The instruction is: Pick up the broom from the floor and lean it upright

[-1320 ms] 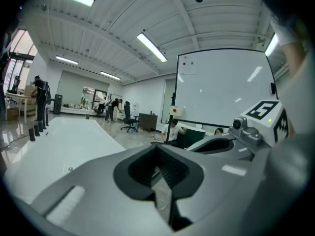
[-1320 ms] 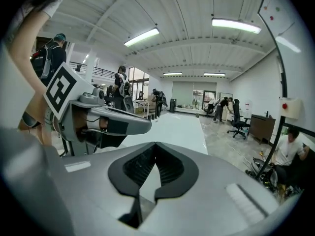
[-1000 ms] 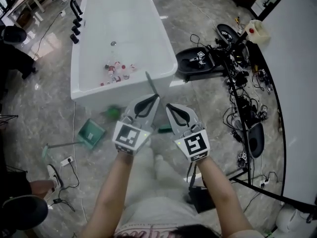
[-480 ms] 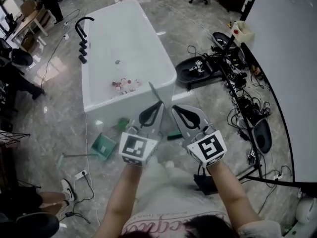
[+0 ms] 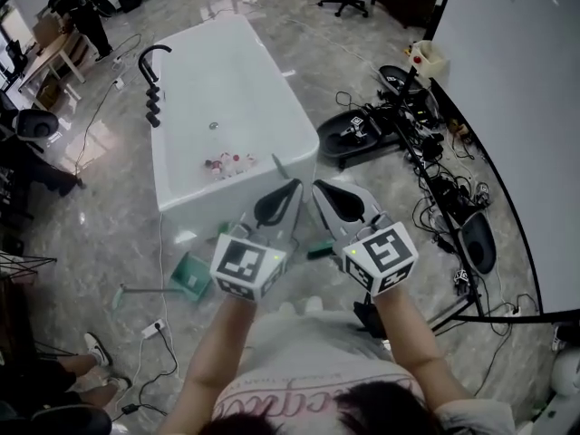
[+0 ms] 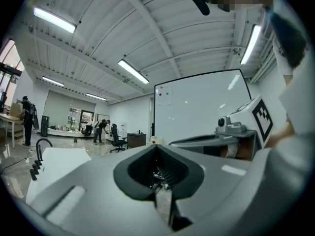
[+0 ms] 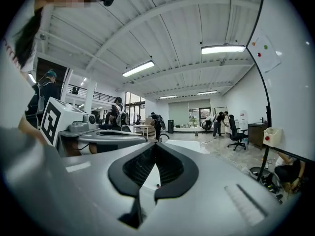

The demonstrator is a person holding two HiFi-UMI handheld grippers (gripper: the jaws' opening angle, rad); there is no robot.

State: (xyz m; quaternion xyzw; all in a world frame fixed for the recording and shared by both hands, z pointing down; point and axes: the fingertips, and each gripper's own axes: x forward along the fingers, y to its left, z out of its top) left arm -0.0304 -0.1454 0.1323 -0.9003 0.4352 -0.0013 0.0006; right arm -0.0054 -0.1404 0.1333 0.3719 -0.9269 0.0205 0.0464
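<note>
The broom's [image 5: 278, 166] pole slants against the near end of the white bathtub [image 5: 195, 202], at 12 o'clock from both grippers and touched by neither. The left gripper [image 5: 295, 187] and right gripper [image 5: 318, 188] hover side by side, each pressed together on nothing. A green dustpan [image 5: 192, 275] lies on the floor at their 9 o'clock.

We are seeing bright, even light coming from ceiling tubes [image 6: 133, 72]; the floor [image 5: 100, 120] is catching soft glare, and both gripper views are bending and darkening toward their edges.
</note>
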